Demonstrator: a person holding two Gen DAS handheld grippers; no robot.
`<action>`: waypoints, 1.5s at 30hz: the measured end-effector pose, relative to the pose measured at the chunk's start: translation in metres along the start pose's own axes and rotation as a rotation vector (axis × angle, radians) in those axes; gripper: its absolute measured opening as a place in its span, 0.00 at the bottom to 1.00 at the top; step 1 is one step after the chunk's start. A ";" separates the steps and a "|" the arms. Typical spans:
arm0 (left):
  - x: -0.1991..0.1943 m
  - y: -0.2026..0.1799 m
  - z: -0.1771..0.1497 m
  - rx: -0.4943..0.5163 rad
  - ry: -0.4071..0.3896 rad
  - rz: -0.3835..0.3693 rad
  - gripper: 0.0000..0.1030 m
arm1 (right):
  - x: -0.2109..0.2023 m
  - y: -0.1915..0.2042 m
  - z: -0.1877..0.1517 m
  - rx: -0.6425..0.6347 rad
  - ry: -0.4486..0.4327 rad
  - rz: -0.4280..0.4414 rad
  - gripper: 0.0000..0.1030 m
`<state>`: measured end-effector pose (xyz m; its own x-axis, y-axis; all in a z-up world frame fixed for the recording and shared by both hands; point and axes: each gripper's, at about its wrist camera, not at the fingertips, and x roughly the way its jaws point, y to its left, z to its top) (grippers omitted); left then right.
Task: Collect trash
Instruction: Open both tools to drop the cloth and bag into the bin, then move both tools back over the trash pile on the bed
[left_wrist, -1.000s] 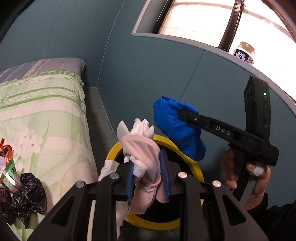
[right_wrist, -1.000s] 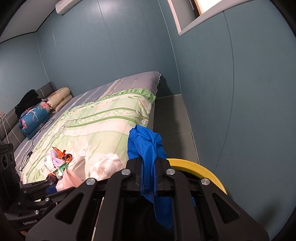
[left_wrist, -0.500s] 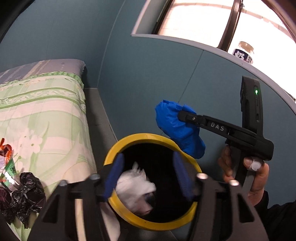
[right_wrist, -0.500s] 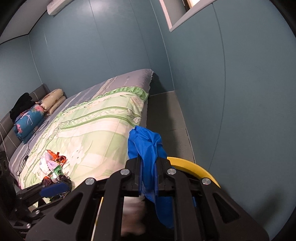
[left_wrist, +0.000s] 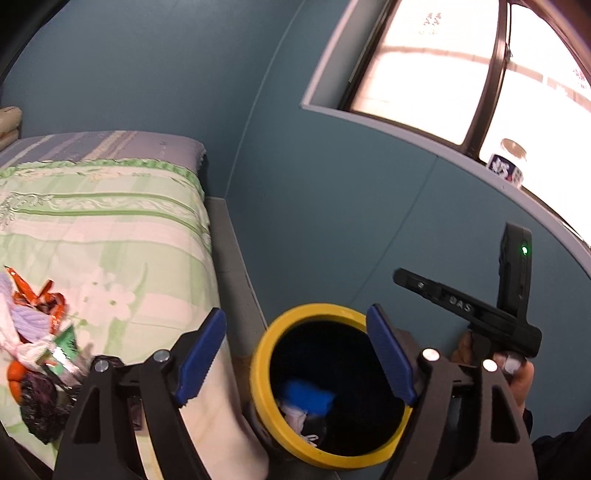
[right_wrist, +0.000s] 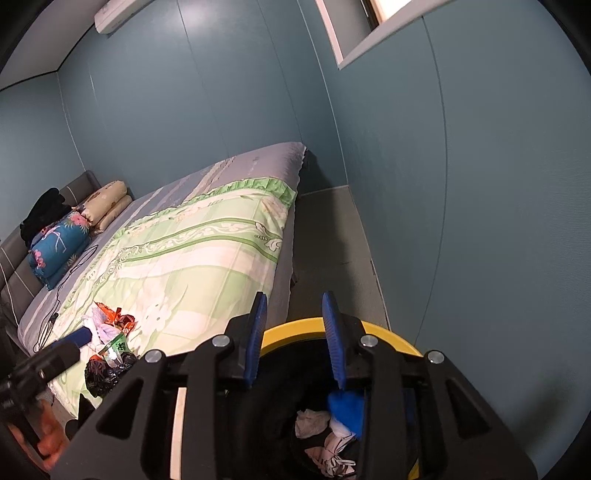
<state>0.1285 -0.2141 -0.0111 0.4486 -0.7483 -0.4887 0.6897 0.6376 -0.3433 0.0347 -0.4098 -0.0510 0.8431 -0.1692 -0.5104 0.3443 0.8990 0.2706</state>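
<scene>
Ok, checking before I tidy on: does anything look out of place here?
Yes: a pile of wrappers and crumpled scraps lies on the green quilt near the bed's edge, not in the yellow-rimmed bin, which already holds blue and white scraps.

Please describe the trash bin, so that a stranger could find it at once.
Find the bed with the green quilt; the bin stands on the floor between its side and the blue wall. Only it has a bright yellow rim, around a dark inside holding blue and white scraps.

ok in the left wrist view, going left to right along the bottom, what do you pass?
Trash pile on the bed → green quilt → yellow-rimmed bin → right gripper in the person's hand.
</scene>
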 end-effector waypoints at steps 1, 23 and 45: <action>-0.004 0.003 0.002 -0.003 -0.010 0.007 0.73 | -0.002 0.001 0.000 -0.003 -0.008 0.002 0.28; -0.094 0.099 0.032 -0.085 -0.193 0.313 0.92 | 0.001 0.126 -0.008 -0.243 -0.058 0.308 0.64; -0.150 0.265 -0.004 -0.305 -0.192 0.565 0.92 | 0.070 0.239 -0.082 -0.467 0.155 0.447 0.69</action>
<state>0.2417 0.0682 -0.0318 0.8063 -0.2859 -0.5179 0.1406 0.9430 -0.3017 0.1423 -0.1734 -0.0884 0.7819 0.2891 -0.5524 -0.2690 0.9557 0.1195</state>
